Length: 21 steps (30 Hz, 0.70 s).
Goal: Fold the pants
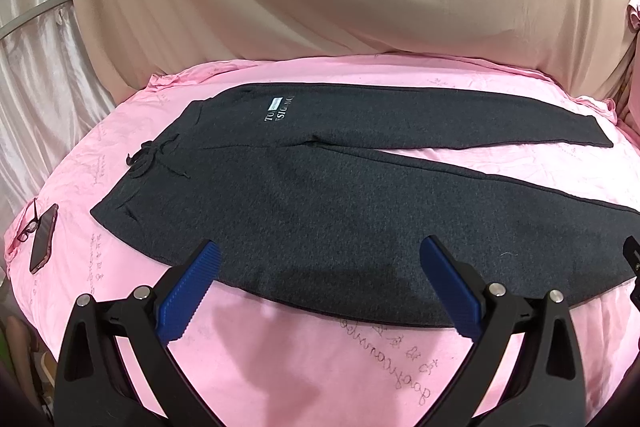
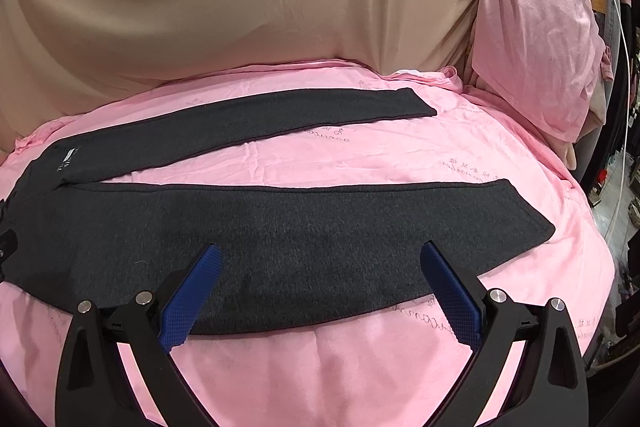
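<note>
Right, my left tongs (image 1: 320, 287) and right tongs (image 2: 320, 291) both hang spread wide with nothing between them, above the near leg of the dark grey pants (image 1: 320, 195). The pants lie flat and unfolded on the pink sheet (image 1: 280, 367), legs apart. Off by the waistband a phone (image 1: 43, 239) and glasses (image 1: 29, 227) rest near the edge. A pink pillow (image 2: 536, 27) leans beyond the leg ends.

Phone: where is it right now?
Left wrist view, far left: the phone lies on the pink sheet beside glasses, left of the pants waistband.
</note>
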{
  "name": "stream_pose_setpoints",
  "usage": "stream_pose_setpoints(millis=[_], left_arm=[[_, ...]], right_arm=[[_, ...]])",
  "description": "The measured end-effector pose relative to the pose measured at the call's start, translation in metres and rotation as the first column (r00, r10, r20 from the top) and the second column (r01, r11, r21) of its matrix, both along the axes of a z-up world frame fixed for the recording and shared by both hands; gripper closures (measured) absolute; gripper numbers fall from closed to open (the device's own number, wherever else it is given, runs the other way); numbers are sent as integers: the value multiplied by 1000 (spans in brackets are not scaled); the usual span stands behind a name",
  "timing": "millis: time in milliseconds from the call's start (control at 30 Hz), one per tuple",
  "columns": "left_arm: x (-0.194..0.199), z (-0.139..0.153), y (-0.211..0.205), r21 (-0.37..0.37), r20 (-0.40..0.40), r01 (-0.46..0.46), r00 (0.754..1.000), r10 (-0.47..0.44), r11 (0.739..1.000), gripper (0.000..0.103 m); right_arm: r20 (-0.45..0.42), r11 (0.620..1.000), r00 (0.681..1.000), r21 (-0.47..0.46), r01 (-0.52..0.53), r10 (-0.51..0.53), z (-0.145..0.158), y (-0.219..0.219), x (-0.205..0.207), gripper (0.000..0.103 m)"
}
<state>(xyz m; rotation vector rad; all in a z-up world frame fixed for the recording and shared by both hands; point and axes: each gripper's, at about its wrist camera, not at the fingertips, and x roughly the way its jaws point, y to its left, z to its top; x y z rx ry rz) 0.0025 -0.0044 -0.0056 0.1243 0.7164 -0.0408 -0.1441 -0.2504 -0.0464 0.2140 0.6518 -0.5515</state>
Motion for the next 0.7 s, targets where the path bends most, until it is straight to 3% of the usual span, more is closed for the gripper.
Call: stream_pose_setpoints(millis=[700], left_arm=[[0,0,0,6,-6,0,1000,0,1000,5]], right_arm=[[-3,1000,1000,-5,-5,5,1,6,4,5]])
